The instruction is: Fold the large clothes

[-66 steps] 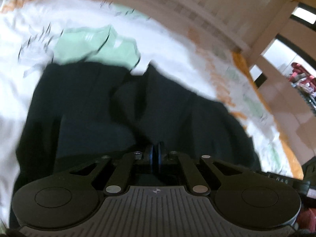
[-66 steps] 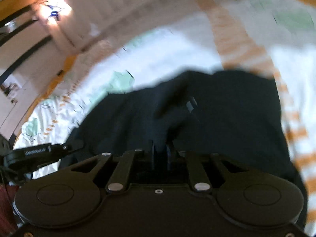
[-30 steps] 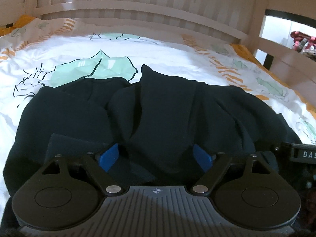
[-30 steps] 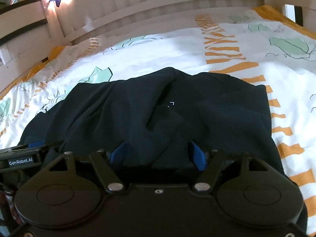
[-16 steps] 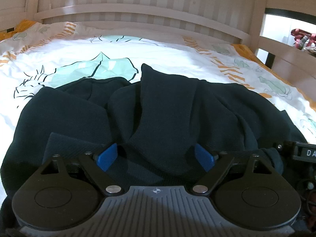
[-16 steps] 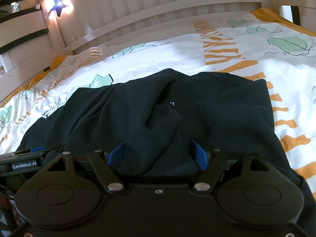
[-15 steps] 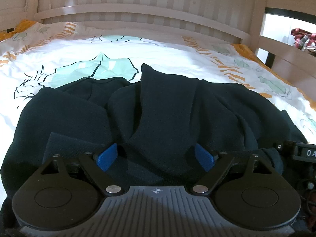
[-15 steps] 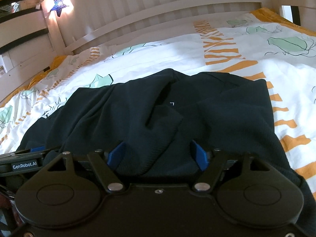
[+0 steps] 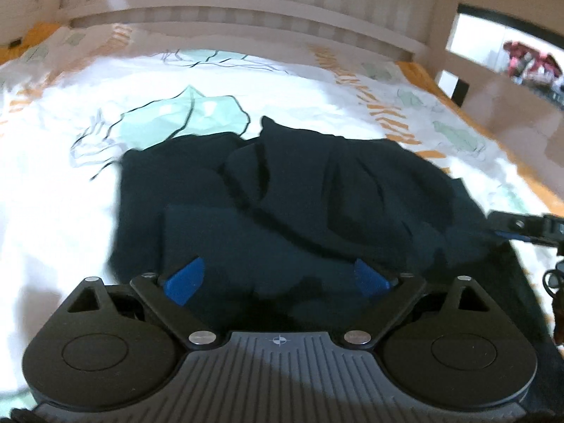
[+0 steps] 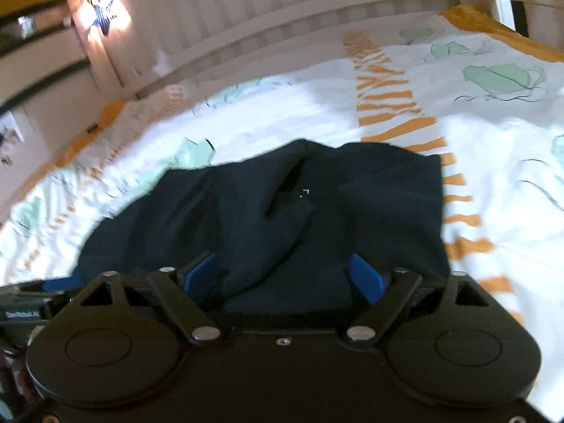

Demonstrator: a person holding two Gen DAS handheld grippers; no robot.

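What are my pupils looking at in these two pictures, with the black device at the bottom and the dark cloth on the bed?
Each picture comes from a camera on a hand-held gripper, one per hand of a person. The left gripper and the right gripper each show two blue pads, and both stand open; the jaws have just been opening. A dark navy garment, roughly folded, lies on a bedsheet printed with green leaves and orange stripes, before a slatted headboard. Nothing is held; the pads press on nothing.

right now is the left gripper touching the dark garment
Cannot tell. In the left wrist view the left gripper has open jaws framing the dark garment, but blur hides any gap or contact.
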